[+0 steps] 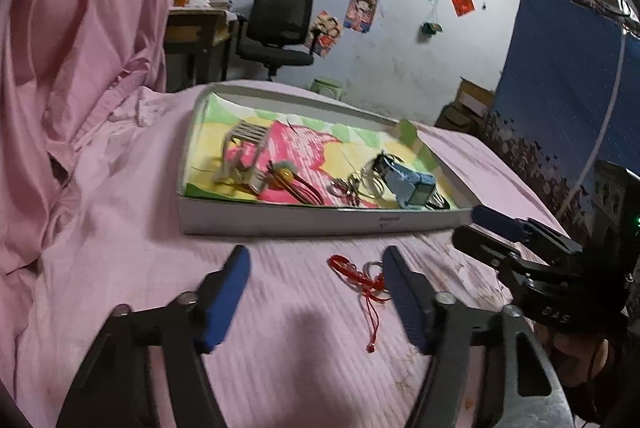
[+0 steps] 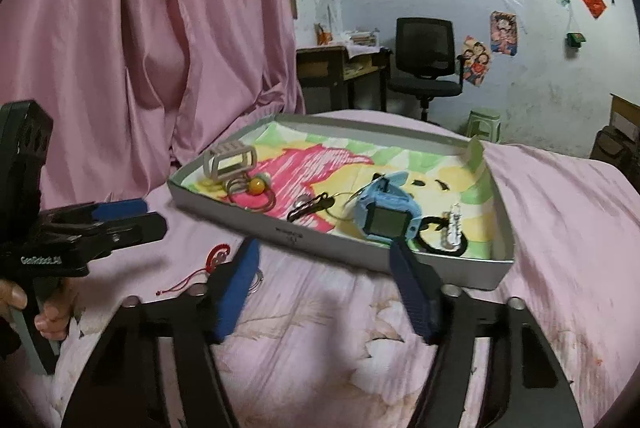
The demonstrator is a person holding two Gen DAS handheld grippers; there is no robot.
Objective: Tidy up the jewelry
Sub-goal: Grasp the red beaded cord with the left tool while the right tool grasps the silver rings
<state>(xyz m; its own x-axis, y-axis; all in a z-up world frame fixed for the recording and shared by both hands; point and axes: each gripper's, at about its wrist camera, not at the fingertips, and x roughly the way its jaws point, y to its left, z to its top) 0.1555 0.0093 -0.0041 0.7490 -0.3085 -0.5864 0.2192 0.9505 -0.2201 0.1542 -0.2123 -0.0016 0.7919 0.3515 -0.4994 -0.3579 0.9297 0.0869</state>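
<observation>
Left wrist view first: the left claw (image 1: 316, 292) hangs low over the bed (image 1: 132, 248), its jaws parted about halfway with nothing between the pads. The red cord charm (image 1: 356, 274), with a small metal ring beside it, lies loose on the pink cover just inside the claw's right finger, probably the piece it is lining up for, since it is the only jewellery outside the tray. Beyond it sits the white tray (image 1: 320, 220), lined with a bright printed paper; it seems to serve as the collecting place, which would explain why everything else is gathered there.

Right wrist view, from the left: a hand (image 2: 48, 312) grips the other tool's handle. The right claw (image 2: 324, 288) is likewise half-wide and empty, pointed at the tray's near wall. Inside the tray lie a pale strap piece (image 2: 228, 156), an orange bead ornament (image 2: 256, 186), a dark clip (image 2: 310, 208), a blue watch (image 2: 386, 212) and a small white clasp (image 2: 452, 228), spread apart, likely so each stays easy to pick.
</observation>
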